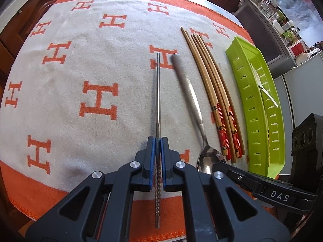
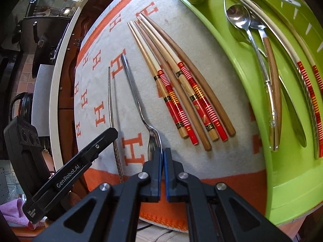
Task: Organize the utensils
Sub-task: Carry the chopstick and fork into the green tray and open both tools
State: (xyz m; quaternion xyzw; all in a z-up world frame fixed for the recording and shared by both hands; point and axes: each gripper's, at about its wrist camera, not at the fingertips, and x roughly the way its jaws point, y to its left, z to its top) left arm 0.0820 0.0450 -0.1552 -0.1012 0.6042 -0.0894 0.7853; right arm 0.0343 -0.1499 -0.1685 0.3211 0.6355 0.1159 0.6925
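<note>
Both my tongs are closed, the left gripper (image 1: 158,141) clamped on metal chopsticks (image 1: 158,92) lying on the cloth (image 1: 80,64), the right gripper (image 2: 163,151) pinching the spoon (image 2: 139,104) bowl; next I should lift each toward the green tray (image 2: 232,64).

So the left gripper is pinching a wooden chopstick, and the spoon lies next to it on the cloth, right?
Not quite. The left gripper is pinching a metal chopstick, not a wooden one; the left wrist view shows it. The wooden chopsticks lie loose farther over. The spoon does lie next to it on the cloth.
</note>
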